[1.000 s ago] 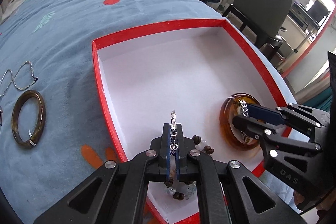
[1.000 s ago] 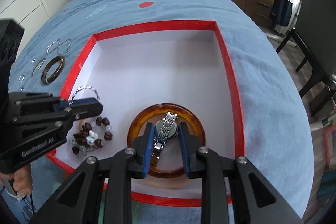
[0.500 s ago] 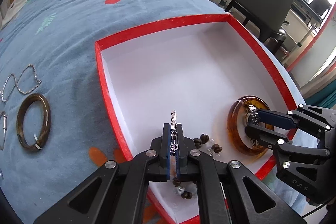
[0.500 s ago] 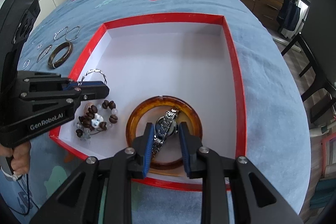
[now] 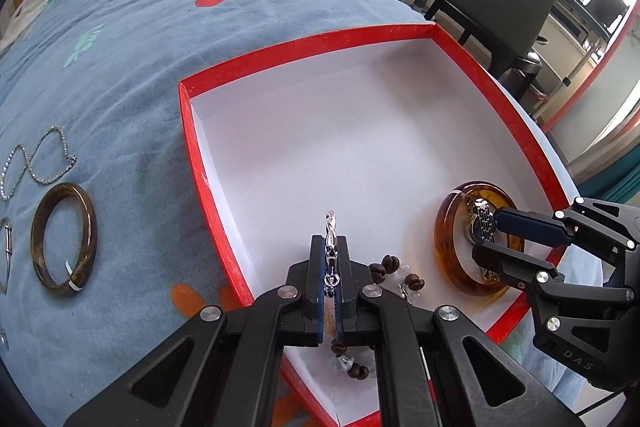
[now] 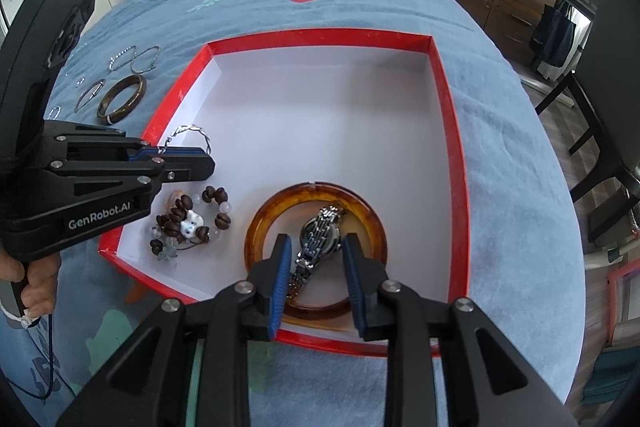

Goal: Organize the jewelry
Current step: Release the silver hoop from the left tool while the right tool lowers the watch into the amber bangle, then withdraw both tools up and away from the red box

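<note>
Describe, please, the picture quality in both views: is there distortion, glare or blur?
Left wrist view: strong fisheye bending curves the red box rim; the windows at the upper right are overexposed; the bracelet in the left gripper is sharp. Right wrist view: the same bending, dark corners, soft even daylight; the watch and the beads are sharp.

My left tongs (image 5: 330, 269) point steeply down over the near-left corner of the red box (image 5: 192, 163), clamped tight on a thin silver bracelet (image 6: 188, 135). My right tongs (image 6: 316, 267) tilt down over its near edge, jaws opening, pads clear of the watch (image 6: 320, 231).
</note>
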